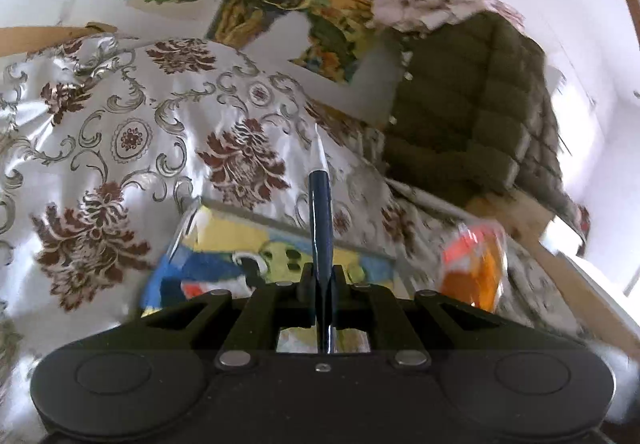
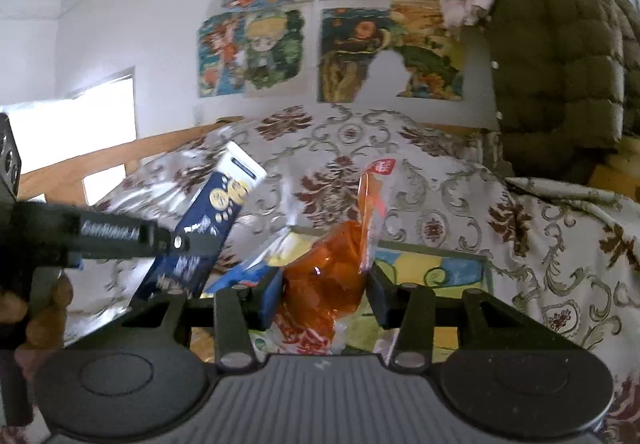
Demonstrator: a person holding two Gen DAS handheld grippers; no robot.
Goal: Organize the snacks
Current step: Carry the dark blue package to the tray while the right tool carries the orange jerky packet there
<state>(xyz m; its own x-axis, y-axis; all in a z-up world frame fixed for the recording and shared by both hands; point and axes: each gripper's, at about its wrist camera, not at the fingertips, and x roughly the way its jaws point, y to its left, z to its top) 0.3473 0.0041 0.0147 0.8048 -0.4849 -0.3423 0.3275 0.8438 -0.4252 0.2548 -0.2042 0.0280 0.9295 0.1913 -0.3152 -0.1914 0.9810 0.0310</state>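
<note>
Left claw (image 1: pixel 323 284) pinching blue packet (image 1: pixel 321 212) edge-on, right claw (image 2: pixel 324 284) clamping orange bag (image 2: pixel 324 276), both mid-carry, probably needing set-down spot ahead.

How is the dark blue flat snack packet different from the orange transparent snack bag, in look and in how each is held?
The dark blue flat snack packet is opaque, with gold round prints; the orange transparent snack bag is see-through. The packet is thin, pinched edge-on by the fully shut left gripper; the bag is bulky, so the right gripper grips it with its jaws wider apart. Both are lifted above the floral cloth.
</note>
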